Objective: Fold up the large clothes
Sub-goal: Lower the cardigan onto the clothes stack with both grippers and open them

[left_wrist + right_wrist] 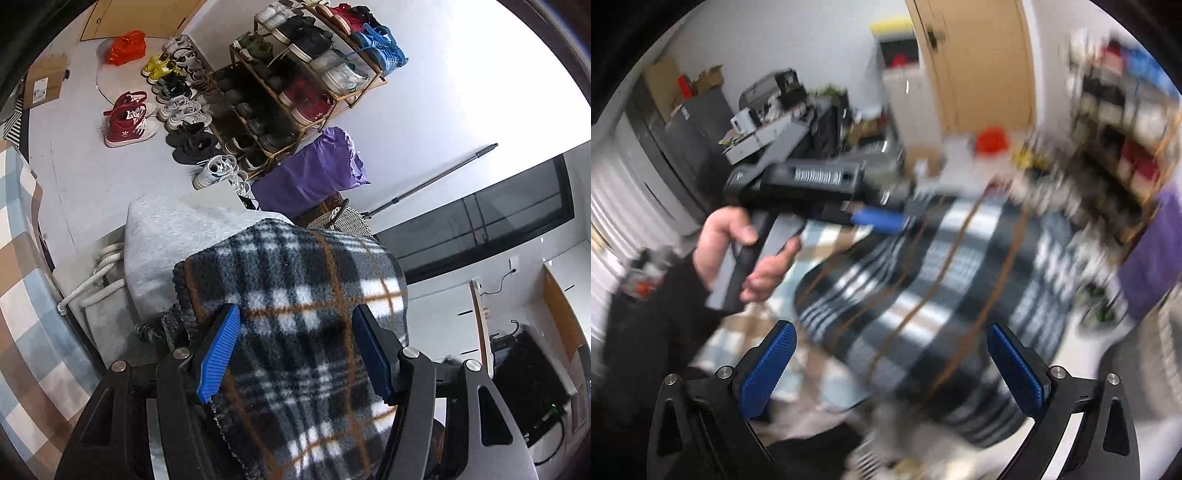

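Between the blue pads of the left gripper (295,347) runs a thick plaid fleece garment (295,295), bunched so that the pads seem to press its sides, though its lower end is cut off by the frame. Just beyond it lies a grey cloth (166,236), partly hidden. Ahead of the right gripper (894,365), whose jaws stand wide with nothing between them, the same plaid smears into blur. A hand (738,251) holds the other gripper's handle.
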### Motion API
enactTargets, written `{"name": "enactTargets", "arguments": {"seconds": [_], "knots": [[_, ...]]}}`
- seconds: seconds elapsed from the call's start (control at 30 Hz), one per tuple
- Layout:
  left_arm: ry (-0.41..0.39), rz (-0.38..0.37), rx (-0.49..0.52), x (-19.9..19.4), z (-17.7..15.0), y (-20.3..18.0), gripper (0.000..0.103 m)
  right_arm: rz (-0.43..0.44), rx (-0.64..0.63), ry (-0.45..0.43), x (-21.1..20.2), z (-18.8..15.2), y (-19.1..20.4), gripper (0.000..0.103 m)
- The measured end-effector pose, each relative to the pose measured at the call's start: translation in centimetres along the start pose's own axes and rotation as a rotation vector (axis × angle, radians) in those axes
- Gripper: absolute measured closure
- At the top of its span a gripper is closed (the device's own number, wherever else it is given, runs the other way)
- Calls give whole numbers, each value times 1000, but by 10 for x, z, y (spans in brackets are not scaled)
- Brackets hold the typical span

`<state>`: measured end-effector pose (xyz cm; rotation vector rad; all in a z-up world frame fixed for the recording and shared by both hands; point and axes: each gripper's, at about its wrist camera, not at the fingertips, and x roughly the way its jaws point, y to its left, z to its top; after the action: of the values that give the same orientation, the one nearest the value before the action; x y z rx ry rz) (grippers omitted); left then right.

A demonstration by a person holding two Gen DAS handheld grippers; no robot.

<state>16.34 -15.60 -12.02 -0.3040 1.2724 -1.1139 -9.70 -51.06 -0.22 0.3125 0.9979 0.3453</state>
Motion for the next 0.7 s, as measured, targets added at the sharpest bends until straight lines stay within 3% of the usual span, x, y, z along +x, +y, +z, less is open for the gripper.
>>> {"name": "enactTargets", "arguments": {"seconds": [0.13, 0.23, 0.37, 0.7], "knots": [[10, -20, -32, 3, 1, 8, 45, -49, 75, 123, 31, 2, -17, 0], [9, -20, -24, 6, 1, 6, 45, -174, 19, 158, 46, 1, -10, 0], [2, 37, -14, 12, -1, 8, 45, -266, -58, 184, 63, 1, 7, 0], [-11, 47, -29, 16, -2, 20, 46, -343, -116, 224, 89, -10, 16, 0]]}}
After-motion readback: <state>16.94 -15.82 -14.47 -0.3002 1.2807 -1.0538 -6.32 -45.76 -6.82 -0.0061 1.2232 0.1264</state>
